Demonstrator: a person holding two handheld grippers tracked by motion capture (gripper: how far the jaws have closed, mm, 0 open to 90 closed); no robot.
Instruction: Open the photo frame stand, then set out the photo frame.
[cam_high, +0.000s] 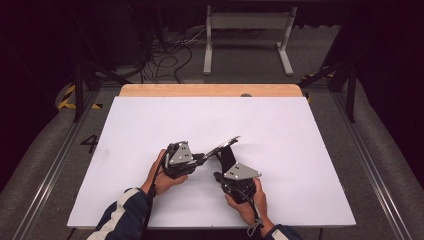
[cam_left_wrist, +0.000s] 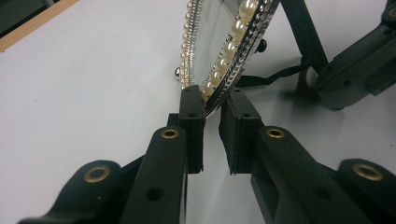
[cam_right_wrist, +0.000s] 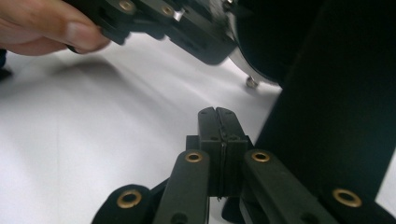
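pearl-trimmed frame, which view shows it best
The left gripper view: the oval, pearl-and-silver-rimmed glass frame shows close up, its edge between the left gripper fingers. The high view shows it small and tilted; the right gripper view shows its dark back.

A small oval mirror (cam_left_wrist: 219, 42) at the top centre of the left gripper view has glossy glass, rimmed with shiny pearl-like beads and silvery metal. Matt black plastic jaws carry brass-coloured rivets. The smooth matt white table sheet (cam_high: 150, 125) lies over a pale wooden board (cam_high: 210, 90).

Mirror (cam_high: 223, 146) stands on the table (cam_high: 150, 120), between both claws.
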